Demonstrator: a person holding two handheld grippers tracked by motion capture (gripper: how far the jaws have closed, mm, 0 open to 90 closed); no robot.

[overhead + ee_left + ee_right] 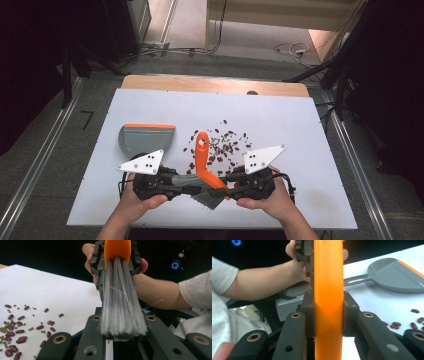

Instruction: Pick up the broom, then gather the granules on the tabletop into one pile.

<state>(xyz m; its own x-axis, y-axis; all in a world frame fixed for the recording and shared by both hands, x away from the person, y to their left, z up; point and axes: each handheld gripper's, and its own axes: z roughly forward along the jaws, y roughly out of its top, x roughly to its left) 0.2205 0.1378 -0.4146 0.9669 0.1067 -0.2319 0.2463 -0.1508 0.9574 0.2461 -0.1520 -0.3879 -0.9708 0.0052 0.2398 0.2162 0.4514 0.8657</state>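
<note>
2 grippers meet near the front edge of the white table, each held in a person's hand, and both are on the same brush; the left gripper clamps the grey bristles, which in the left gripper view run up between its black jaws to the orange head of the brush; the right gripper is clamped on the orange handle, its 2 pads pressed flat against either side of it in the right gripper view; the brush lies across the gap between the 2 tools, bristle end low toward the table's front edge, handle bent and pointing away from the person, its tip over the scattered beans; the dark red beans and smaller green ones are spread loosely on the table just beyond the grippers, right of the middle; a grey dustpan with an orange lip lies flat on the table to the left of the beans, well apart from the brush, its handle pointing back toward the left gripper; grey 3-cornered plates sit on top of both grippers; the person's forearms come in from the bottom of the high view, a white sleeve showing behind the right hand.
</note>
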